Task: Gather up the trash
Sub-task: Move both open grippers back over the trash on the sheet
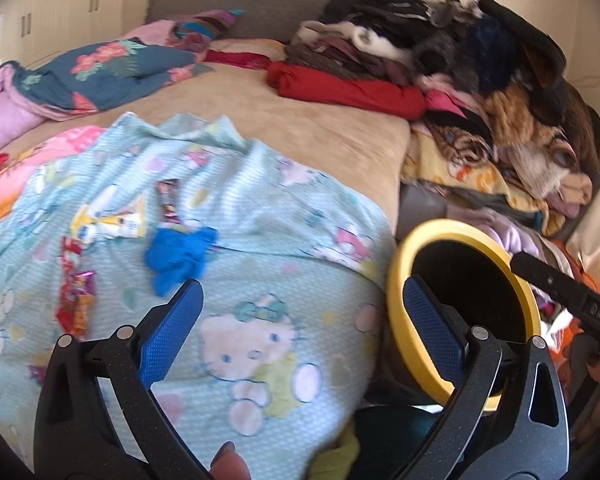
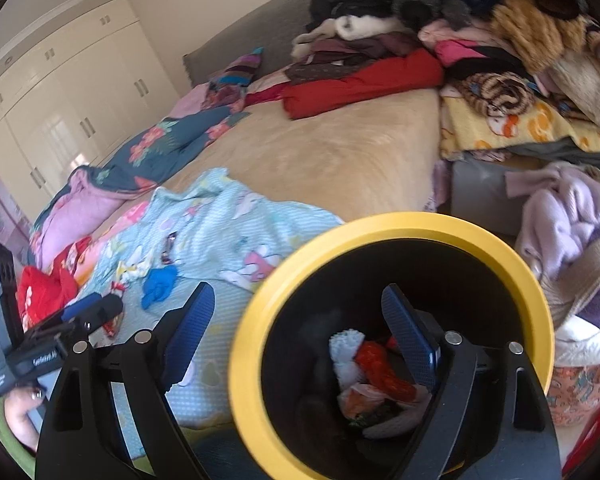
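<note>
Beige bed (image 1: pixel 300 120) carries a pale blue cartoon-print blanket (image 1: pixel 260 280) strewn with trash: a crumpled blue glove (image 1: pixel 180 256), a yellow-white tube (image 1: pixel 112 224), shiny wrappers (image 1: pixel 76 300). Both the left gripper (image 1: pixel 300 328) and right gripper (image 2: pixel 296 340) have fingers spread, empty. Right of it stands the yellow-rimmed black bin (image 2: pixel 380 228). The glove looks light and limp; pinching its bunched middle should hold.

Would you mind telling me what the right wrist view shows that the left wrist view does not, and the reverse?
Only the right wrist view looks into the yellow-rimmed bin, showing crumpled trash at its bottom, with the open right gripper over it. Only the left wrist view shows the red snack wrapper clearly, with the open left gripper empty. Both show the blue glove, the yellow-white wrapper and the light blue blanket.
</note>
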`<state>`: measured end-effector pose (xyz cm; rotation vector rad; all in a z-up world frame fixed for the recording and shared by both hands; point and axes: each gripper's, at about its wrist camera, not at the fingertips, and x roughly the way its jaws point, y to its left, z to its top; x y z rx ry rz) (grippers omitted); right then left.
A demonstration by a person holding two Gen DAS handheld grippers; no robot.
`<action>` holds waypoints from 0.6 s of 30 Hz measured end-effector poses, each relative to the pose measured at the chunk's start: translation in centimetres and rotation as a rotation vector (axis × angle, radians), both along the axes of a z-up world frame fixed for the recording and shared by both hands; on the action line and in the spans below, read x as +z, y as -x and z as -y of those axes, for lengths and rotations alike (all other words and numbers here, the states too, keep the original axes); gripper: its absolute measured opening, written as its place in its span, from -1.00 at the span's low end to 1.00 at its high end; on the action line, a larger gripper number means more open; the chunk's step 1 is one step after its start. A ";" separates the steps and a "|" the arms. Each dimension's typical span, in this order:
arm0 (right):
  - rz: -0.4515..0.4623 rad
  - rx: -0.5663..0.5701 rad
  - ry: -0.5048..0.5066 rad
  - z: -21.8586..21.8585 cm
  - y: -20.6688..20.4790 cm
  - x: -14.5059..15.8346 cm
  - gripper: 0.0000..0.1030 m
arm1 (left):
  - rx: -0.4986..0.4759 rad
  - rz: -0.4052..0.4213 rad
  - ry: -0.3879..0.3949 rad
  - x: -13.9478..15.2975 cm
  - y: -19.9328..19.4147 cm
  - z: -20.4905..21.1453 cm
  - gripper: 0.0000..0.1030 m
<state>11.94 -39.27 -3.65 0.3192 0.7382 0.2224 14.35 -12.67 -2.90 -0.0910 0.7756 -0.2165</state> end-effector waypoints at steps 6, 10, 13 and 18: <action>0.023 0.063 0.015 -3.3 -0.7 0.9 0.63 | 0.065 0.029 0.014 0.8 0.0 -3.1 0.78; 0.039 0.105 0.026 -5.5 -1.2 1.6 0.65 | 0.098 0.038 0.024 1.0 0.1 -5.1 0.78; 0.049 0.137 0.034 -7.2 -1.6 2.0 0.67 | 0.126 0.044 0.029 1.1 0.1 -6.5 0.78; 0.060 0.192 0.044 -10.0 -2.2 2.5 0.70 | 0.174 0.051 0.035 1.1 0.2 -8.7 0.78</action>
